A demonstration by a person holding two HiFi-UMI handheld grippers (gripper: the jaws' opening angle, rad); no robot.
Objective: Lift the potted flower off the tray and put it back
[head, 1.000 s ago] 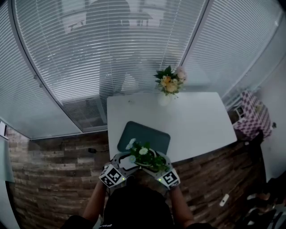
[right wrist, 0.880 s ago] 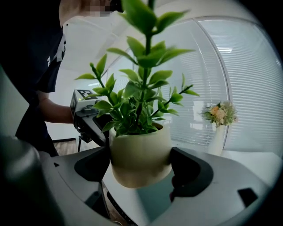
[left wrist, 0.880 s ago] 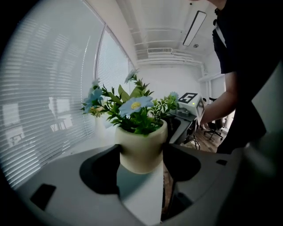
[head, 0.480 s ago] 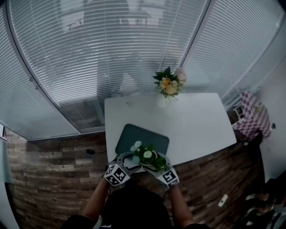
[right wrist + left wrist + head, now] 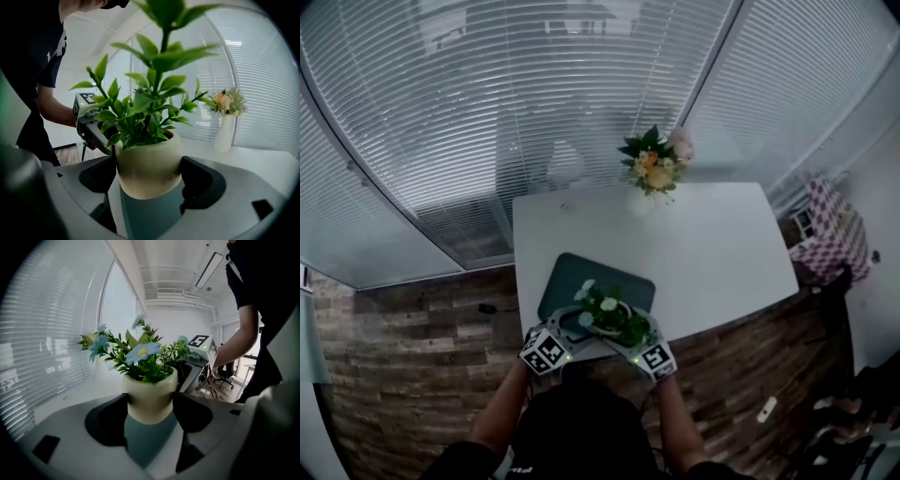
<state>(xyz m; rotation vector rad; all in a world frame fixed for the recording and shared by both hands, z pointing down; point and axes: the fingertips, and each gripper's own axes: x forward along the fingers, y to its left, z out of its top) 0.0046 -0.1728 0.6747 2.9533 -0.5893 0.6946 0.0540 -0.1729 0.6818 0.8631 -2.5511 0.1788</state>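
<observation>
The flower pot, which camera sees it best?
The right gripper view: the pot sits big and close between the jaws. The left gripper view shows it close too, slightly smaller. The head view shows it tiny, mostly under leaves.

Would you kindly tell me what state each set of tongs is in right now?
Left tongs: closed on the cream rounded pot of blue and white flowers.
Right tongs: closed on the same pot, from the other side.
</observation>
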